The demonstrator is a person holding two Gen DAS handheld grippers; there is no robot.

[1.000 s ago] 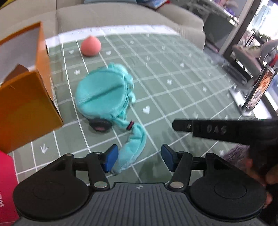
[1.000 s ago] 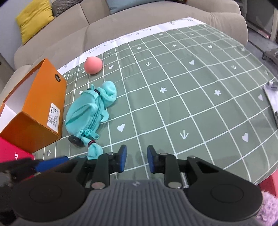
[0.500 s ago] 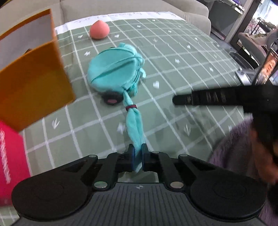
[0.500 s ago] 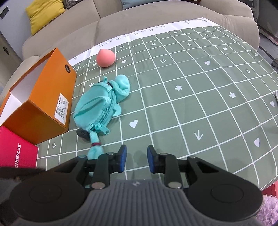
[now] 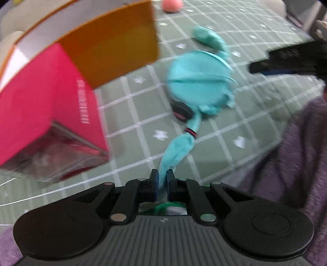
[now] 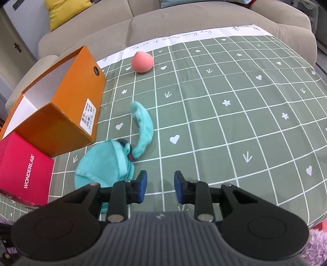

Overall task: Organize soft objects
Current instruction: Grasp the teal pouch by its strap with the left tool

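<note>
While clamped in the left gripper, teal pouch outside orange box; right gripper apart.

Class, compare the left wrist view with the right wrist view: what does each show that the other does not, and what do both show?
Only the left wrist view shows the left hand-held gripper shut on the tail-like end of the teal plush toy, and a purple fuzzy fabric at the right edge.

Only the right wrist view shows the right hand-held gripper with its jaws apart and nothing between them, the beige sofa and a yellow cushion.

Both show the teal plush toy, the orange box, the red box, the pink ball and the green grid cloth.
</note>
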